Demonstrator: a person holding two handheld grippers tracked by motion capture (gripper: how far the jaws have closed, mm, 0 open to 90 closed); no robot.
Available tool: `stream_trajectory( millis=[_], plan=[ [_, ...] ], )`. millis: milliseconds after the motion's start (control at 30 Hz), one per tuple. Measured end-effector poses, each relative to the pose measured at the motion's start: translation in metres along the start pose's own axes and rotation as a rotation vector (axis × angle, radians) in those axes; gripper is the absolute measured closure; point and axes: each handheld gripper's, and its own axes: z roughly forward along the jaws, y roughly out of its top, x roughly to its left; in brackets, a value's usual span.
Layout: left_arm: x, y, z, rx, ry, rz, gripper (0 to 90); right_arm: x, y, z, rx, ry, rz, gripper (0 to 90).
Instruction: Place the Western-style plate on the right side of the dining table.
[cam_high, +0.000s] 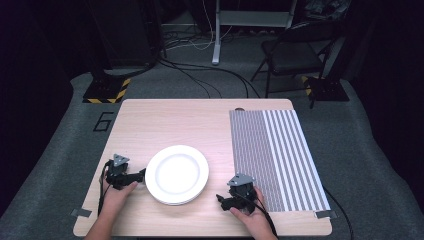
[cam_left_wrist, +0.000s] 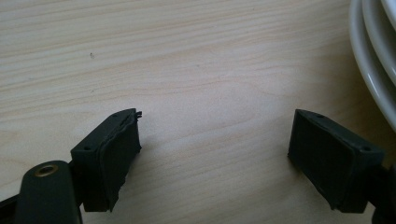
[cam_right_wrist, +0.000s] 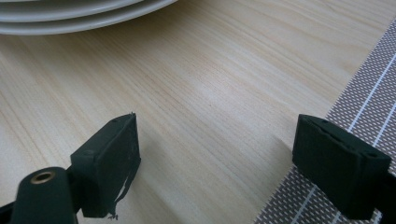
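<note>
A stack of white plates (cam_high: 176, 174) sits on the wooden table (cam_high: 170, 122), near its front middle. My left gripper (cam_high: 139, 176) lies just left of the stack, pointing at its rim. In the left gripper view my left gripper (cam_left_wrist: 215, 137) is open over bare wood, with the plates' rims (cam_left_wrist: 373, 60) at the right edge. My right gripper (cam_high: 221, 200) rests to the right of the stack, close to the front edge. The right gripper view shows my right gripper (cam_right_wrist: 215, 142) open with nothing between its jaws, the plates (cam_right_wrist: 70, 16) ahead of it at top left.
A grey and white striped placemat (cam_high: 277, 155) covers the right part of the table; its edge (cam_right_wrist: 369, 98) lies under my right gripper's right jaw. Beyond the table stand a folding chair (cam_high: 295, 52), cables on the floor and a stand base with yellow-black stripes (cam_high: 106, 92).
</note>
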Motion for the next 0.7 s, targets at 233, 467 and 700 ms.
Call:
stream_trajectory(
  millis=[233,467,700],
  plan=[
    [0.0001,0.0004,0.0002,0.007,-0.005,0.006,14.8,-0.0001,0.0,0.0,0.0,0.001,-0.002,14.1],
    [-0.0002,0.0003,0.0007,0.003,-0.004,0.007,14.1,0.0,0.0,0.0,0.001,0.001,-0.001,14.0],
    [0.0,0.0005,0.0004,0.007,-0.007,0.007,14.3,-0.0001,0.0001,0.0001,0.0,0.001,-0.003,13.9]
  ],
)
